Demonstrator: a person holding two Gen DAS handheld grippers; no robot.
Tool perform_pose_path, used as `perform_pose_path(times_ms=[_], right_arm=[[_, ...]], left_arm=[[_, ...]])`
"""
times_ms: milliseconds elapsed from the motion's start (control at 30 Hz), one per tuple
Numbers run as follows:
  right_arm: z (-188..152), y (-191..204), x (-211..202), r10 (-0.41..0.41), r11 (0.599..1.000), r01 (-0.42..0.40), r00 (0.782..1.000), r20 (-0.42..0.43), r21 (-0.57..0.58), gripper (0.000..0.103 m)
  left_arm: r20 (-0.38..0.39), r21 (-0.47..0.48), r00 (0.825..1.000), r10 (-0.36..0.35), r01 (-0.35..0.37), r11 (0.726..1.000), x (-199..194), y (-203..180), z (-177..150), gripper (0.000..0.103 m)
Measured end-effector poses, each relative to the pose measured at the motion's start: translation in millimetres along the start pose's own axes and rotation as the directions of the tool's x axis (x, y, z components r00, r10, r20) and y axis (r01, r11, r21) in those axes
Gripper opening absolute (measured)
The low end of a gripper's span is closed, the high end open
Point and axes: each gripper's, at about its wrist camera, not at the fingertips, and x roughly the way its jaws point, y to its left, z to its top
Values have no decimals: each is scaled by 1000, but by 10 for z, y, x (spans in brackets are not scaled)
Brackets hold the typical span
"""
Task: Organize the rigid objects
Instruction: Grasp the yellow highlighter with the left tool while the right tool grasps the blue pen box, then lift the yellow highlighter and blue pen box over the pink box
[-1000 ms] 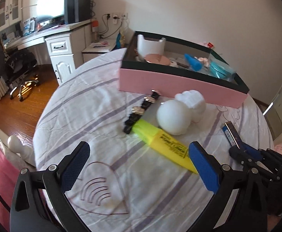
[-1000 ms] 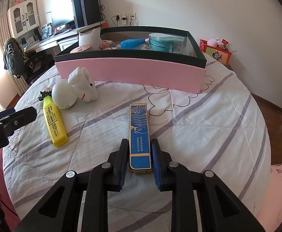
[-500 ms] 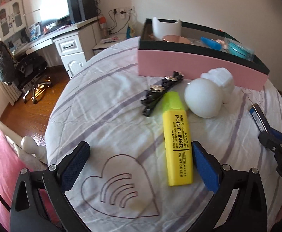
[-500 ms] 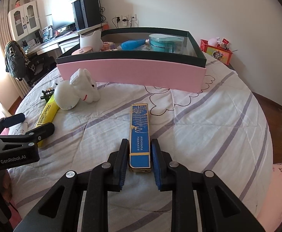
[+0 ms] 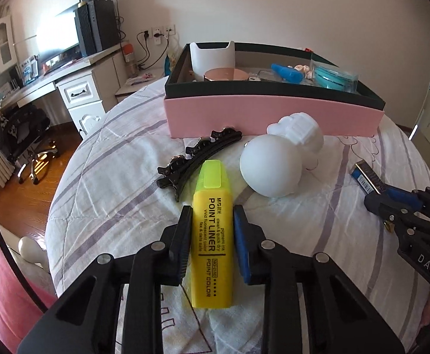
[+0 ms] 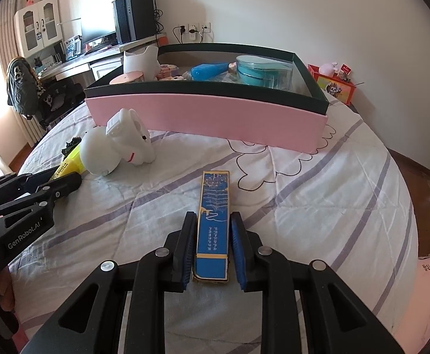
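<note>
My left gripper (image 5: 212, 216) is shut on a yellow highlighter (image 5: 212, 236) that lies on the striped bedcover. A black hair clip (image 5: 195, 156) and a white rabbit figure (image 5: 280, 159) lie just beyond it. My right gripper (image 6: 212, 230) is shut on a long blue box (image 6: 213, 224), also resting on the cover. The right gripper also shows in the left wrist view (image 5: 392, 203) with the blue box (image 5: 365, 178). A pink box with a dark rim (image 5: 274, 112) stands behind and holds several items. In the right wrist view the rabbit figure (image 6: 120, 144) sits left of the blue box.
The pink box (image 6: 206, 118) holds a white cup (image 5: 212, 56), a pink round tin (image 5: 225, 75), a blue tube (image 5: 285, 72) and a teal container (image 5: 333, 75). A desk and office chair (image 5: 17, 129) stand far left. A small red box (image 6: 336, 85) sits beyond the bed's right edge.
My left gripper moved forward over the highlighter and closed on it; it was wide open before. My right gripper stays shut on the blue box.
</note>
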Motion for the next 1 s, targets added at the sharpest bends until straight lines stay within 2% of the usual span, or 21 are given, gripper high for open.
perform_pose_path(times_ms=[233, 367, 533, 733, 867, 1000], right_arm=[[-88, -18, -195, 58, 998, -60, 997, 59, 29, 21], [-97, 16, -510, 58, 996, -68, 984, 171, 50, 21], [-15, 178, -1055, 48, 998, -58, 945, 322, 22, 21], [53, 376, -1592, 28, 1000, -21, 894, 447, -22, 21], [65, 479, -1815, 11, 1000, 0, 876, 481, -22, 21], [19, 561, -2011, 11, 999, 9, 857, 515, -35, 21]], left_arm=[[74, -12, 996, -50, 51, 999, -307, -35, -59, 26], [146, -23, 988, -51, 55, 998, -629, -54, -22, 27], [262, -7, 964, -34, 37, 999, -1127, -167, 81, 27], [376, 1, 927, -11, 12, 1000, -1655, -250, 138, 27], [427, 3, 904, -12, 12, 1000, -1932, -279, 126, 27], [457, 8, 889, -14, 11, 1000, -2143, -309, 96, 27]])
